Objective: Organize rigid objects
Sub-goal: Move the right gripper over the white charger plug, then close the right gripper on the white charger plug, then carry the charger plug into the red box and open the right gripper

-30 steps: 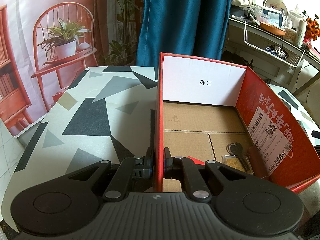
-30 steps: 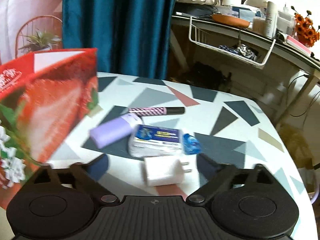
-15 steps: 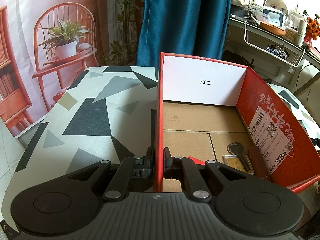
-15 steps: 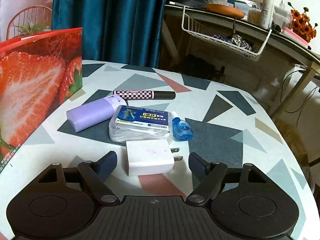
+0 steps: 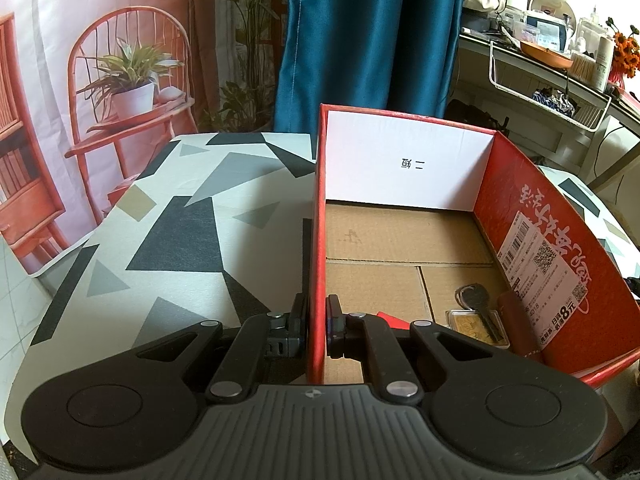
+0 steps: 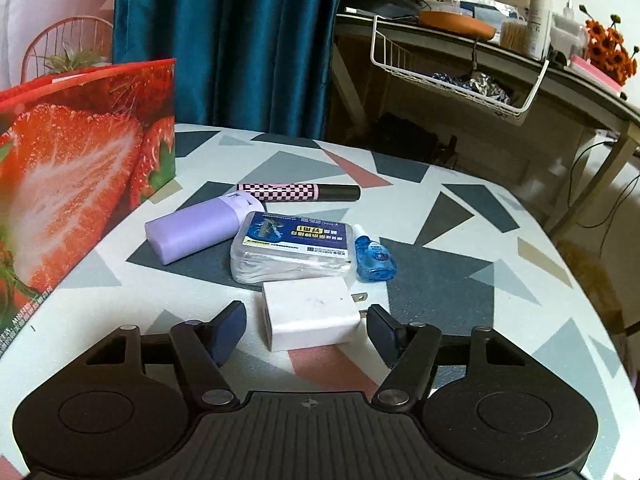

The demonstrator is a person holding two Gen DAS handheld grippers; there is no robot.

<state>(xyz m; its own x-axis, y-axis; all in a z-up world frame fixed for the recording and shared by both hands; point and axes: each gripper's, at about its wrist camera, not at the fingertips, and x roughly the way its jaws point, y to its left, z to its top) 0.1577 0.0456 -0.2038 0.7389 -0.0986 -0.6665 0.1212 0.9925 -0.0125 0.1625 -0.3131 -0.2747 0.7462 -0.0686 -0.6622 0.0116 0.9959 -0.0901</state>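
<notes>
Pinching the red box (image 5: 316,240) wall in our left tongs (image 5: 317,320), we have just been narrowing our right tongs (image 6: 306,322) around the white charger (image 6: 310,314), not yet touching.

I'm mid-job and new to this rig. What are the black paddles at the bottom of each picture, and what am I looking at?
They are hand-held two-finger grippers, each with a camera looking along its fingers.

Left view: the left gripper is shut on the side wall of the red cardboard box, where a key already lies.

Right view: the right gripper, jaws just closing, straddles the white charger plug without touching it. Behind it on the patterned table lie a clear plastic case, blue dropper bottle, lilac bottle and checkered pen.
</notes>
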